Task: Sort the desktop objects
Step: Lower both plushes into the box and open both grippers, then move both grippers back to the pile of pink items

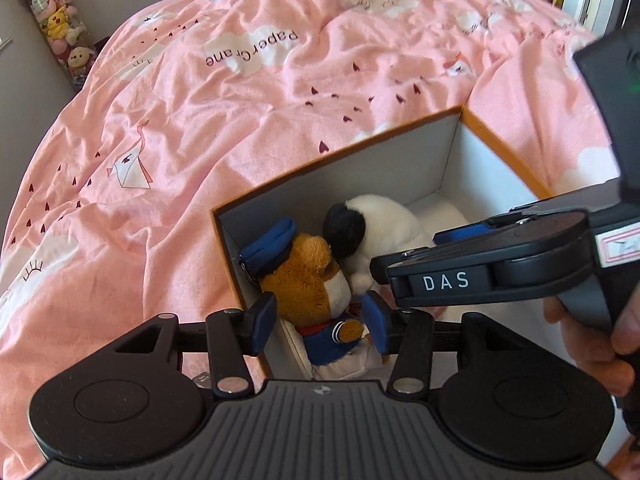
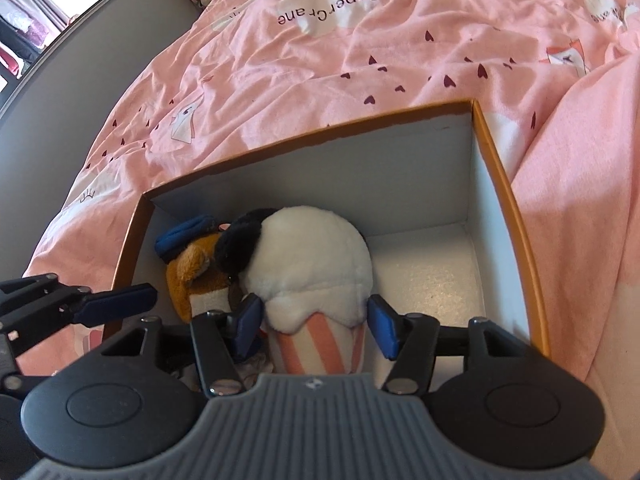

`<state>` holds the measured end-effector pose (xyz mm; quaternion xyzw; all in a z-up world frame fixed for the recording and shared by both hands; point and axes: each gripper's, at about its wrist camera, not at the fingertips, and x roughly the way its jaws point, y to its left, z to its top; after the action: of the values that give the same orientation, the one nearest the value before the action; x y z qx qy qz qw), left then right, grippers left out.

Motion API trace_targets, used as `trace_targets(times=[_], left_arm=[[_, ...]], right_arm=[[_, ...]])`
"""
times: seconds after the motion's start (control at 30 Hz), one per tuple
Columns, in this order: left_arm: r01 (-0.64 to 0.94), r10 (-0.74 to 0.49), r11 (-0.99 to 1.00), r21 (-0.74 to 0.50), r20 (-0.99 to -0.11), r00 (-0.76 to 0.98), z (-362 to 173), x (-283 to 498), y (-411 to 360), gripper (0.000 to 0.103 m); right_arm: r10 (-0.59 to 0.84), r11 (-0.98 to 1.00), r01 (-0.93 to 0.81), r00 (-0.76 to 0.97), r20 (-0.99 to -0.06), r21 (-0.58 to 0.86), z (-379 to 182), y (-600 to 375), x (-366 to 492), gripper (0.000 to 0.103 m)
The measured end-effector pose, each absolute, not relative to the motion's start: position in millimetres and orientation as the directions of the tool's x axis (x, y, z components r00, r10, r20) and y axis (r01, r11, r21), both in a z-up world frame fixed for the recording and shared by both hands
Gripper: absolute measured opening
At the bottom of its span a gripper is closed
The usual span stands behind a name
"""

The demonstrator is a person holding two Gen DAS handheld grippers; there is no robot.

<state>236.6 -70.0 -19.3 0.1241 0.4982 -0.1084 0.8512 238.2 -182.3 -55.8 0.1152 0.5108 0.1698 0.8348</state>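
Both toys are lying inside the box (image 2: 504, 184), which is sitting on the bed (image 1: 240, 120). The bear (image 1: 308, 280) is resting against the box's left wall, and the ice-cream plush (image 2: 316, 264) is leaning right beside it, touching it.

The left tool (image 1: 320, 322) is straddling the bear with its pads standing just clear of the body, so it is released. The right tool (image 2: 316, 324) is framing the plush's striped cone the same way, pads apart from the fabric, grasping nothing.

The step in hand looks like letting go after placing. To do it well, each tool should be lifting straight up out of the box, pads staying wide so they are not snagging fur or dragging a toy over the wall. The two tools are crowding each other, so one should be leaving first.
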Motion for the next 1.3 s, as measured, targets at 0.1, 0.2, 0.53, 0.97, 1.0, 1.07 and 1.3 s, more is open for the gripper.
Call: trace_targets(times=[0.1, 0.2, 0.53, 0.97, 1.0, 1.07, 1.3], left_arm=[[0.300, -0.106, 0.952, 0.055, -0.863, 0.495, -4, 228, -55, 0.056], [0.281, -0.119, 0.959, 0.040, -0.843, 0.524, 11, 217, -42, 0.059], [0.152, -0.068, 0.988, 0.023, -0.822, 0.565, 31, 186, 12, 0.060], [0.058, -0.017, 0.998, 0.016, -0.851, 0.526, 14, 159, 59, 0.060], [0.055, -0.016, 0.998, 0.016, -0.852, 0.523, 13, 158, 61, 0.060], [0.049, -0.011, 0.999, 0.017, -0.852, 0.523, 14, 153, 64, 0.060], [0.038, -0.001, 0.999, 0.023, -0.840, 0.542, 25, 135, 72, 0.060]], right_arm=[[0.401, 0.916, -0.201, 0.427, -0.810, 0.348, -49, -182, 233, 0.061], [0.403, 0.913, -0.256, 0.434, -0.806, 0.318, -41, -180, 224, 0.068], [0.330, 0.888, -0.442, 0.410, -0.850, 0.131, -52, -139, 196, 0.083], [0.254, 0.917, -0.391, 0.429, -0.867, 0.075, -61, -125, 210, 0.079], [0.251, 0.919, -0.388, 0.430, -0.867, 0.074, -60, -125, 209, 0.078], [0.246, 0.921, -0.383, 0.433, -0.867, 0.071, -57, -125, 206, 0.077], [0.221, 0.922, -0.387, 0.486, -0.846, 0.018, -29, -124, 185, 0.077]])
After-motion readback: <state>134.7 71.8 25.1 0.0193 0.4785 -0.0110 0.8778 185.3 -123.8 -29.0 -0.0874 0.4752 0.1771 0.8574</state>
